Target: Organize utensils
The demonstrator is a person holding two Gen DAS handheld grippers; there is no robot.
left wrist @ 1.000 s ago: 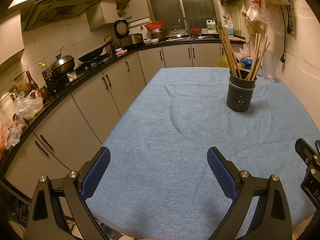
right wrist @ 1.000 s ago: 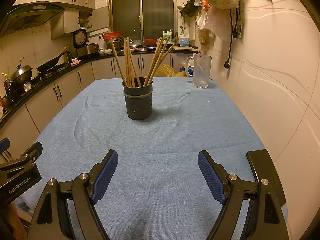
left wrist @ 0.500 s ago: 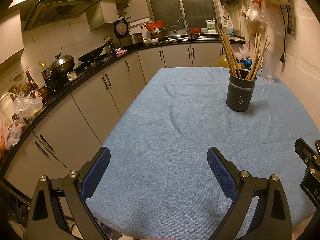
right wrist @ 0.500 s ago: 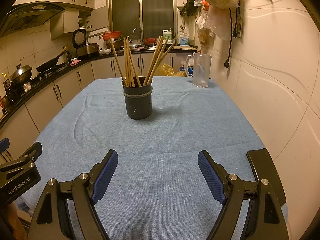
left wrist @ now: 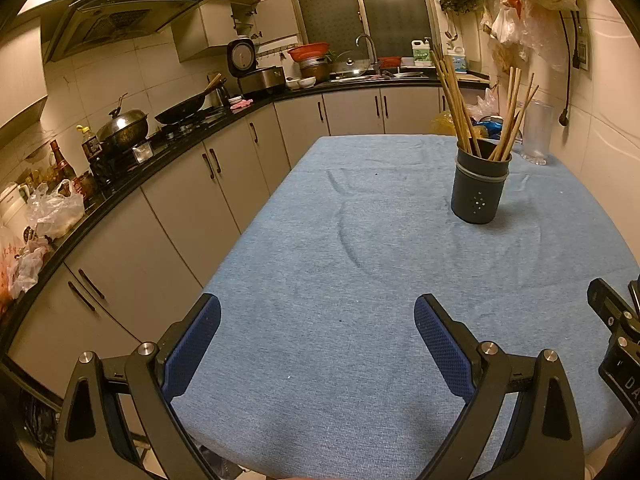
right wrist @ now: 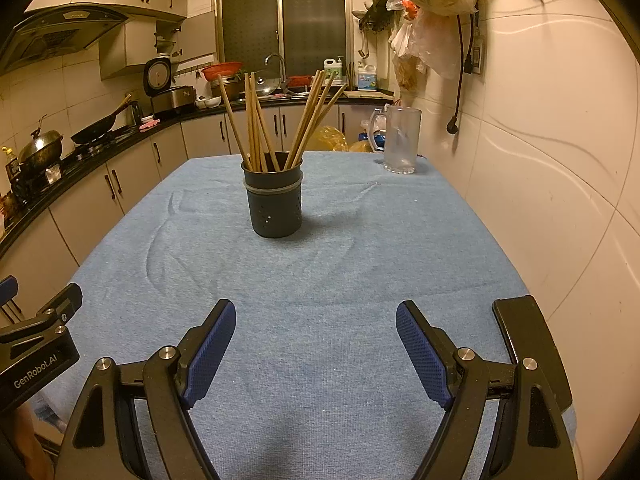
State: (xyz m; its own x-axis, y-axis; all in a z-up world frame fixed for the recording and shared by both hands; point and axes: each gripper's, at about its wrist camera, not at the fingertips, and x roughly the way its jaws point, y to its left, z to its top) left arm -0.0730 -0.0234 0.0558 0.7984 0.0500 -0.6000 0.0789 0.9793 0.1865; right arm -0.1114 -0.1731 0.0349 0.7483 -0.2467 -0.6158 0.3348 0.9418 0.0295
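A dark grey utensil holder stands upright on the blue tablecloth, with several wooden chopsticks standing in it. My left gripper is open and empty, hovering over the near left part of the table, well short of the holder. My right gripper is open and empty over the near edge, with the holder straight ahead and apart from it. Each gripper's body shows at the edge of the other's view.
A clear glass mug stands at the far right corner near the wall. A black flat object lies on the table's near right edge. Kitchen counter and cabinets run along the left. The tiled wall bounds the right.
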